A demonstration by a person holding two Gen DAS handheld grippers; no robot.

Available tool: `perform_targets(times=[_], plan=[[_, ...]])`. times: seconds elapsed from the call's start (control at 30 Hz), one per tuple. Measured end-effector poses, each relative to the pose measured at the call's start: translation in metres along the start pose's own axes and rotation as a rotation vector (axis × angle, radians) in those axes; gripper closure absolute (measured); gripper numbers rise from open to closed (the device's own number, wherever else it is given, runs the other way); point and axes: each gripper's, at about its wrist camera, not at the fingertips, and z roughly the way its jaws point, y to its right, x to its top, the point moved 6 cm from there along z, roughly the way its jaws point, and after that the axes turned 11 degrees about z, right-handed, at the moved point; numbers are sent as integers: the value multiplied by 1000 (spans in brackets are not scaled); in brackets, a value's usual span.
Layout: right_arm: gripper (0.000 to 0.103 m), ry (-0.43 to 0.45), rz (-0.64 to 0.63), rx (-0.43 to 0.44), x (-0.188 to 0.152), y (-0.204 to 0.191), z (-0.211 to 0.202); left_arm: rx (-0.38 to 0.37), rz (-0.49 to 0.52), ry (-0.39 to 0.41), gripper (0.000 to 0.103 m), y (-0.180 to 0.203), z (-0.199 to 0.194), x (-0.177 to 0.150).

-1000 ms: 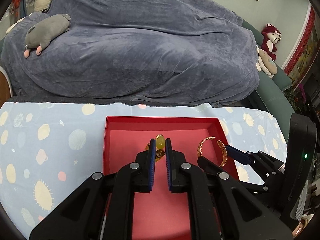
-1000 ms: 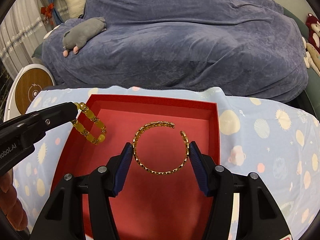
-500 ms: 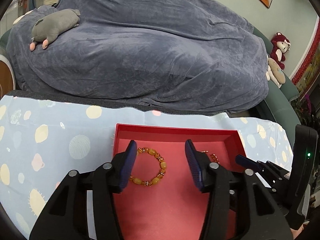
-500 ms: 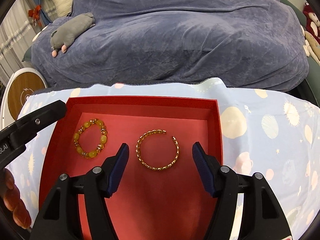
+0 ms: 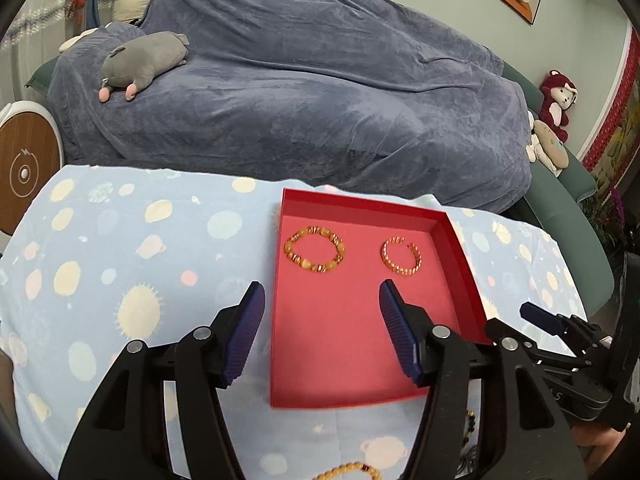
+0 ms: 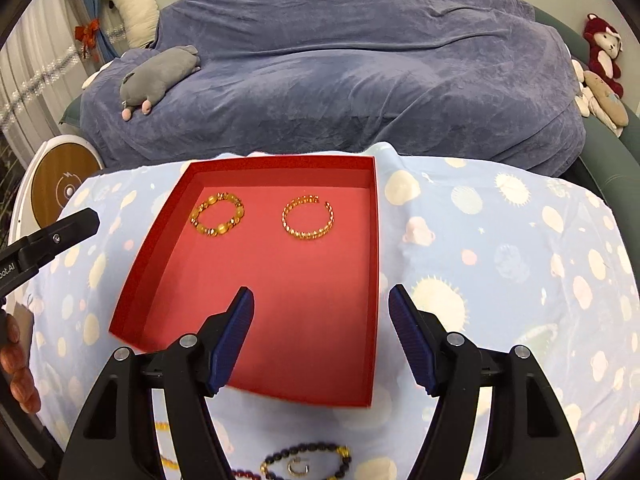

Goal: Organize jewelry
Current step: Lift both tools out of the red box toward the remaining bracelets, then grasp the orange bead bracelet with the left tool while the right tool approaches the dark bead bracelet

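A red tray [image 5: 360,205] [image 6: 280,162] lies on the spotted pale-blue cloth. In its far half lie an amber bead bracelet [image 5: 338,245] [image 6: 239,213] on the left and an open gold bangle [image 5: 400,271] [image 6: 308,235] on the right. My left gripper [image 5: 321,292] hovers over the tray's near left part, back from the bracelet, its jaws opening with nothing between them. My right gripper [image 6: 321,295] hovers over the tray's near right edge, jaws also opening and empty. Each gripper shows at the edge of the other's view.
Loose jewelry lies on the cloth in front of the tray: a dark bead bracelet [image 6: 316,447] with a small silver ring [image 6: 298,468] and a gold bead chain [image 5: 348,471]. Behind the table is a blue-grey covered sofa [image 5: 320,100] with a grey plush toy [image 5: 144,60].
Both grippers let go and pulled back toward the tray's near end, jaws widening. The amber bracelet and the gold bangle now lie flat in the tray.
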Motion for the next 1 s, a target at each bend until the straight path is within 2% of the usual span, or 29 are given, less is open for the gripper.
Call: perform_targets(times=[0.23, 0.57, 0.8, 1.0], plan=[[36, -30, -11, -30, -81, 10, -40, 20, -6, -36, 45, 7, -40, -66], [36, -114, 26, -54, -188, 24, -64, 10, 1, -119, 44, 37, -68, -161], [36, -130, 43, -71, -229, 35, -71, 20, -1, -167, 43, 49, -70, -206], [36, -137, 57, -76, -237, 40, -69, 48, -42, -177, 43, 38, -63, -208]])
